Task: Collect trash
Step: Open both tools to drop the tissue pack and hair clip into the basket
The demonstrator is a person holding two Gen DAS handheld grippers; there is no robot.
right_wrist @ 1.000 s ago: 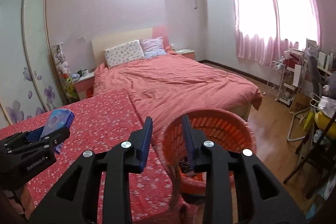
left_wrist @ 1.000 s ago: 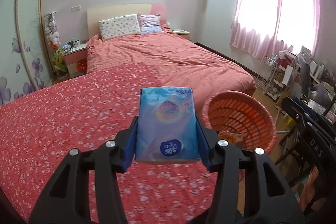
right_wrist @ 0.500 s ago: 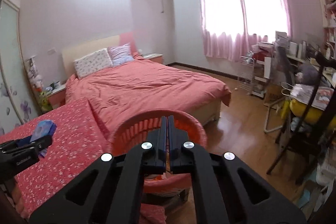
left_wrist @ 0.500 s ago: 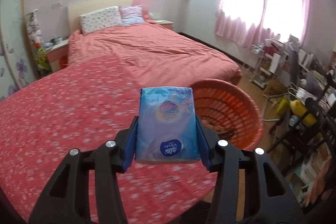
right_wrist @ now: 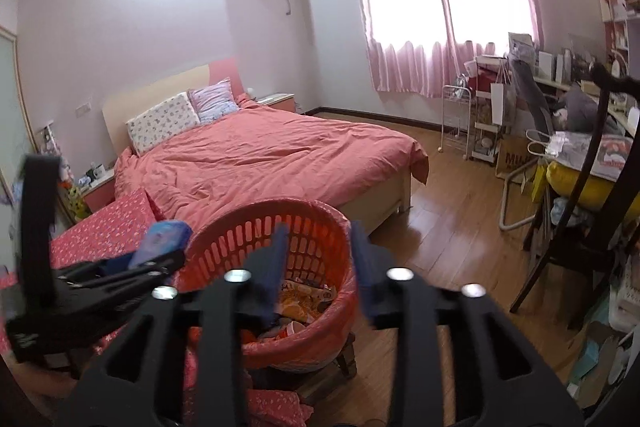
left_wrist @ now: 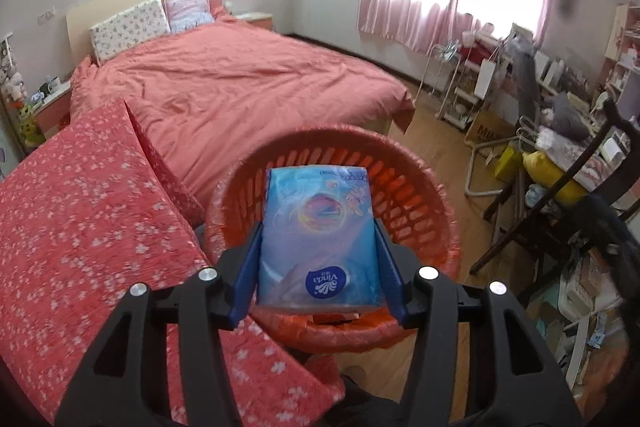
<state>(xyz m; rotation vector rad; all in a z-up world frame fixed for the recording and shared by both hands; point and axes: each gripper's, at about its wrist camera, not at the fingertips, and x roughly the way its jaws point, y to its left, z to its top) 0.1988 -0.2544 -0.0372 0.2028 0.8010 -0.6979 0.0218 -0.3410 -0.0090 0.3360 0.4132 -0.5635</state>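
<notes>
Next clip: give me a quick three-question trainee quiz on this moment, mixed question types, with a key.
1. True or false: the left gripper is shut on the blue tissue pack.
2. Multiple choice: in the left wrist view, what does the tissue pack overlap? A) the pillows B) the orange basket C) the wooden floor
3. Fill in: the right gripper has its jaws ____ and holds nothing.

Key:
1. True; both blue pads press the pack's sides.
2. B; the basket's rim and slotted wall frame the pack.
3. Open; through the gap, wrappers lying in the basket show.
</notes>
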